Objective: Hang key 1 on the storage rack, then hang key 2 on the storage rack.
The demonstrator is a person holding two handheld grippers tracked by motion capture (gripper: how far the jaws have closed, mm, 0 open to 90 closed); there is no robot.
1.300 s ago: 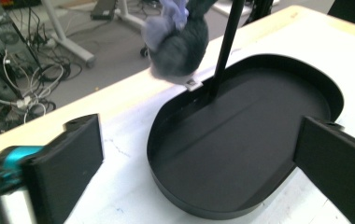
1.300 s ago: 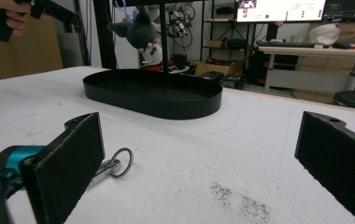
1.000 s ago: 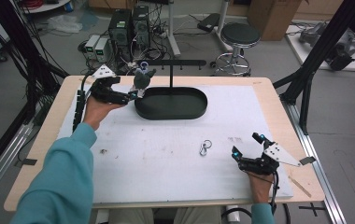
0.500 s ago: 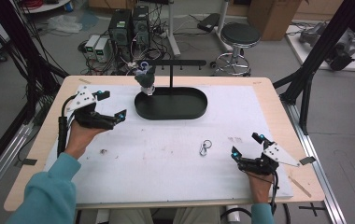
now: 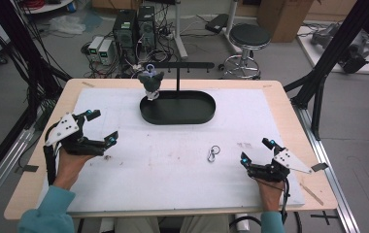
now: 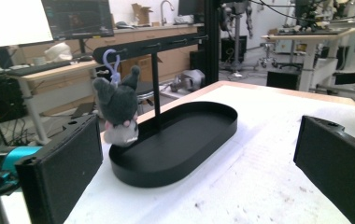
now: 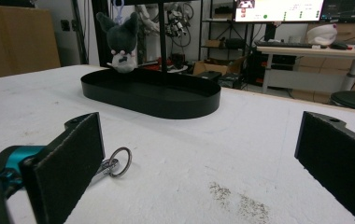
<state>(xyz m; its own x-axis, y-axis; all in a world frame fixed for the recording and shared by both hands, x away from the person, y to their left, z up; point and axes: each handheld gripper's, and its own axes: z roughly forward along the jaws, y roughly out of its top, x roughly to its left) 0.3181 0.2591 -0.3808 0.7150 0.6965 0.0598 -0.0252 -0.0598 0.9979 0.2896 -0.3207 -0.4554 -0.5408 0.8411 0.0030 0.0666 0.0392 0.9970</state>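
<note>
From above, both the left gripper (image 5: 95,127) and right gripper (image 5: 257,151) gape wide and empty; the left gripper view shows the plush (image 6: 116,112) hanging on the rack (image 6: 153,43), where a bump might unhook it; the right gripper view shows the keyring (image 7: 115,165) beside one jaw, likely to skid if nudged.

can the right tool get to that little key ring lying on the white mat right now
Probably yes. The right tool is open, and the key ring lies flat on the white mat just to its left, with nothing between them. In the right gripper view the ring sits beside one jaw.
</note>
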